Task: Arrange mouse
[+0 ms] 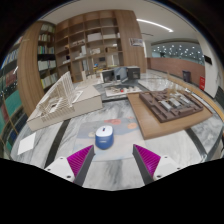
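A small mouse (104, 137), blue with a white top, sits on the pale marbled tabletop (115, 165). It lies just ahead of my gripper (114, 160), slightly left of the midline and close to the tip of the left finger (80, 160). The gripper is open, with both magenta pads spread wide and nothing between them. The right finger (148, 160) is well clear of the mouse.
A large wooden architectural model (170, 107) lies on a board to the right beyond the mouse. A white architectural model (62, 102) stands to the left. A sheet of paper (27, 144) lies at the far left. Bookshelves (90, 45) stand at the back.
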A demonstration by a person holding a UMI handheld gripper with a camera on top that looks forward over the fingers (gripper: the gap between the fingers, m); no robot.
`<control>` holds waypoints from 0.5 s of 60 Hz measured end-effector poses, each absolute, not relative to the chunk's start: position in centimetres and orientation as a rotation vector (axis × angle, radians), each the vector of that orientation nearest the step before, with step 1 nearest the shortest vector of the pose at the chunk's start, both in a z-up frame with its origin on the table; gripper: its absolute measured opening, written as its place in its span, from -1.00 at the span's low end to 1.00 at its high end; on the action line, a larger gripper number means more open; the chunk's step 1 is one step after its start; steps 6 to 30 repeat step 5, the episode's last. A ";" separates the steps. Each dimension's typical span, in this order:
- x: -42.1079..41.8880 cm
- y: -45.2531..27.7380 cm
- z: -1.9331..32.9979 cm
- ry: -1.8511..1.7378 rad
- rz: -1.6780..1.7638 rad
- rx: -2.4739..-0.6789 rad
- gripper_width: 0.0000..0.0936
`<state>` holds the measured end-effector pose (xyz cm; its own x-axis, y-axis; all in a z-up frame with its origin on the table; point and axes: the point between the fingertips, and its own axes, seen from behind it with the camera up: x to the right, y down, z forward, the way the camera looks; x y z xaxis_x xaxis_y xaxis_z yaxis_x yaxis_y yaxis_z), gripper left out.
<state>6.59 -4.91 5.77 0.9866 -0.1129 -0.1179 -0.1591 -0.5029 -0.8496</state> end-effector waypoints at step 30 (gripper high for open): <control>9.0 -8.4 5.7 0.271 0.019 -2.066 0.78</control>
